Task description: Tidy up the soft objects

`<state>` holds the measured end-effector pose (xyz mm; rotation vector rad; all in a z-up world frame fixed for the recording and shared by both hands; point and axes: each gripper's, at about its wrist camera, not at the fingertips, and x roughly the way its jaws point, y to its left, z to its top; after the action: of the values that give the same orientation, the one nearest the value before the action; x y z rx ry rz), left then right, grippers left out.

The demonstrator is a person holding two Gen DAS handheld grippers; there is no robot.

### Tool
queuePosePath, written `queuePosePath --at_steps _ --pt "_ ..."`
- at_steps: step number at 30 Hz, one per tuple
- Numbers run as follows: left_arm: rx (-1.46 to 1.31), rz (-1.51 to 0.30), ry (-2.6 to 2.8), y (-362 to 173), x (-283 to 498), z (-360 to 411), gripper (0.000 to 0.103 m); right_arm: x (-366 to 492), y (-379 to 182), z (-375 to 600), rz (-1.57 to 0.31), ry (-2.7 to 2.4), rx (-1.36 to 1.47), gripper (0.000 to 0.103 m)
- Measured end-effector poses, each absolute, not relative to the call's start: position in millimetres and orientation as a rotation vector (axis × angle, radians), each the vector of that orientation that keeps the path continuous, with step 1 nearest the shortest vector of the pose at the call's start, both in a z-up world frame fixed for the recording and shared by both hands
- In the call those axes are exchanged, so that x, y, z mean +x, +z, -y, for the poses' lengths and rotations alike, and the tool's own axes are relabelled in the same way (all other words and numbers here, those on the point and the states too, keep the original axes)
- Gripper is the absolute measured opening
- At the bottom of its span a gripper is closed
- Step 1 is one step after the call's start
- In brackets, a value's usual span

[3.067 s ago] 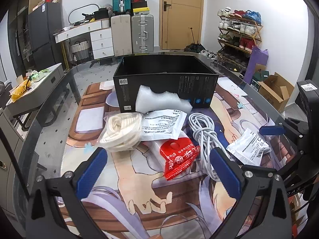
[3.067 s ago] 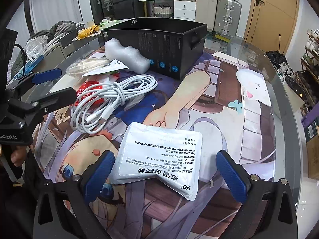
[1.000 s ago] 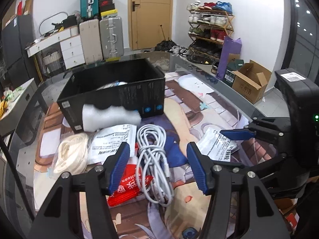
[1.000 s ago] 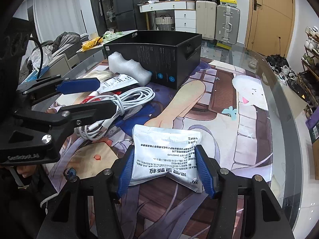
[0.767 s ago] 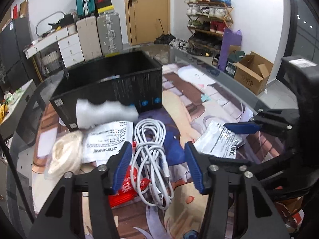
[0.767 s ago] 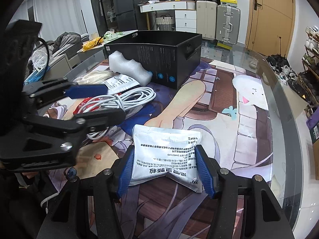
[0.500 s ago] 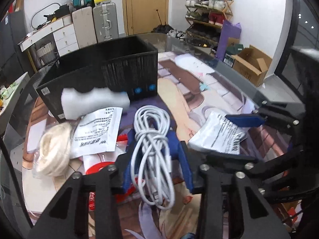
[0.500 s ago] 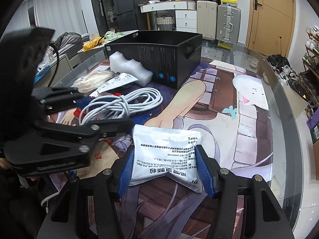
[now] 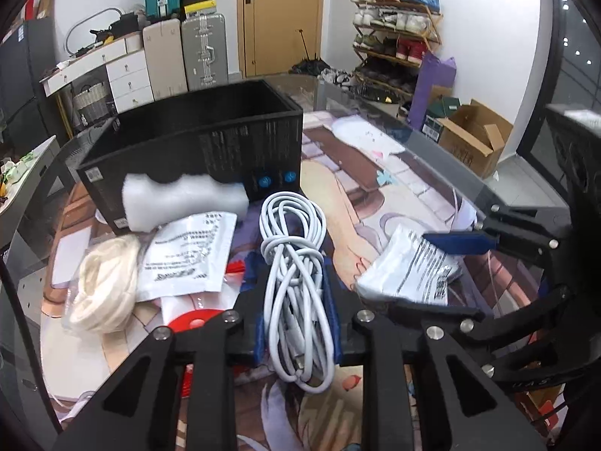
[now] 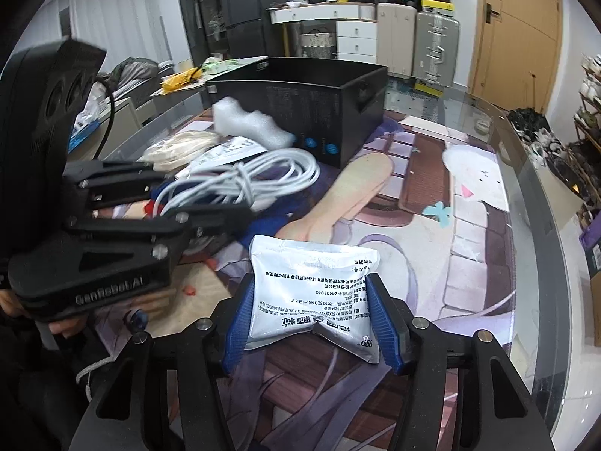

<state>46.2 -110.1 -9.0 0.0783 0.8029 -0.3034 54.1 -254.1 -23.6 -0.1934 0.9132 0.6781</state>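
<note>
My left gripper is shut on a coiled white cable and holds it just above the mat; the cable also shows in the right wrist view. My right gripper is shut on a white printed pouch, which also shows in the left wrist view. An open black box stands behind them. A white foam piece, a flat white packet, a bagged cream rope coil and a red-labelled bag lie in front of the box.
An illustrated mat covers the glass table, whose edge curves at the right. Suitcases, a shoe rack and a cardboard box stand beyond the table.
My left gripper closed on the white cable and lifted it slightly toward the box. My right gripper closed on the white pouch earlier and has held still since.
</note>
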Motion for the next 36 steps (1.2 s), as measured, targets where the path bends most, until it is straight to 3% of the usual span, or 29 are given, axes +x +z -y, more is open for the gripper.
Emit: queuePosePath --at_steps 36 --pt "-0.03 -0.633 -0.189 41.6 35.6 36.5 0.023 43.9 31.9 242.9 -0.731 0.671 -0.148 0.053"
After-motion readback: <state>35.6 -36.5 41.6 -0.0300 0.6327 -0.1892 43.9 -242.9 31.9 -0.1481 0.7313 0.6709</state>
